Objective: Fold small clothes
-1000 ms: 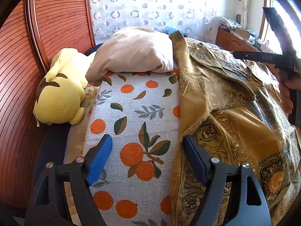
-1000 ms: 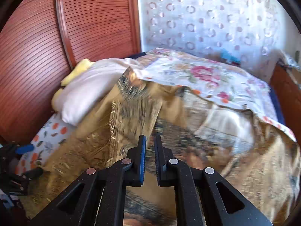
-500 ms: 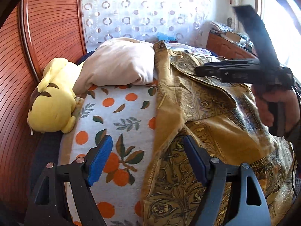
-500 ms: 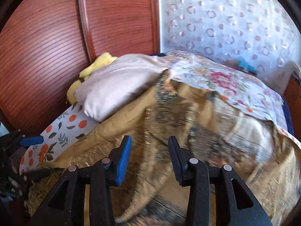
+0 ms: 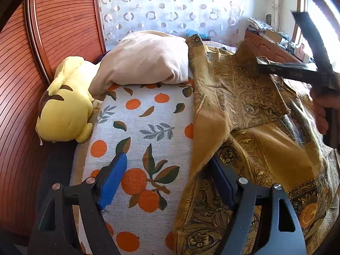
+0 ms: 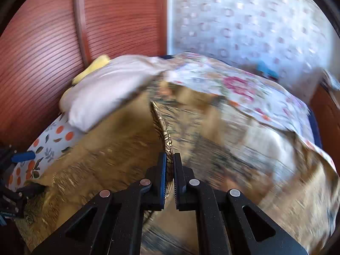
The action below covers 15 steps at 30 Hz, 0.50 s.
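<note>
Meanwhile, the right gripper (image 6: 169,170) is pinching a raised fold of the gold cloth (image 5: 244,97); the left gripper (image 5: 167,178) is hovering wide, angled downward.

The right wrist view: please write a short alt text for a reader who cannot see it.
The right gripper is shut on a raised fold of the golden-brown patterned velvet garment spread over a bed. Behind it lie a pale pink pillow and a white floral sheet, before a red-brown ribbed wooden headboard. Most of the picture is blurred.
</note>
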Available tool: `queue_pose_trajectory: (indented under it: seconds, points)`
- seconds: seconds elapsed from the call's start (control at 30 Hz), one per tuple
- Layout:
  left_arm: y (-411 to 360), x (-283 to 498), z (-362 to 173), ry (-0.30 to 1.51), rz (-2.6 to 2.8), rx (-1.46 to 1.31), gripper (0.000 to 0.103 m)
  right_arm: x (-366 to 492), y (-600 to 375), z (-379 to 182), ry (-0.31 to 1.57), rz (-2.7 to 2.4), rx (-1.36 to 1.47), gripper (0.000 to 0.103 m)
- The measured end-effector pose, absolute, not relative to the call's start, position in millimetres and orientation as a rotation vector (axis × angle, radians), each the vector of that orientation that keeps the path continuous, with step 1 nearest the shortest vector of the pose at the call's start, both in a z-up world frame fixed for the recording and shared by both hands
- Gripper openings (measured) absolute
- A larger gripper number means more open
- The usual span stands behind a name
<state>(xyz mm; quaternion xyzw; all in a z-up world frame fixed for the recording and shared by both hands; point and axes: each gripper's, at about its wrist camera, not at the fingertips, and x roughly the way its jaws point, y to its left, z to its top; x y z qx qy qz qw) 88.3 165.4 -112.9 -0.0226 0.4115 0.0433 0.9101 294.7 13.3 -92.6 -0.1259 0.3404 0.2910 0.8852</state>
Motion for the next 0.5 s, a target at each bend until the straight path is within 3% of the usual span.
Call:
queue_pose_trajectory:
  seconds: [0.03,0.13,0.3,0.5]
  points:
    - [166,88,-113,0.846,0.091,-0.047,0.079,297,3,-95,0.723,0.584,-0.259,0.007]
    - [165,89,-113,0.845,0.095,-0.049,0.079,298,-10,-102,0.761,0.527,-0.307,0.023]
    - [169,91,-112,0.845,0.129,-0.048,0.079,288,-33,-101,0.752,0.555,-0.273,0.033]
    - [189,90,-111,0.845,0.175,-0.074,0.078,254,-51,-96,0.716,0.659,-0.268,0.035]
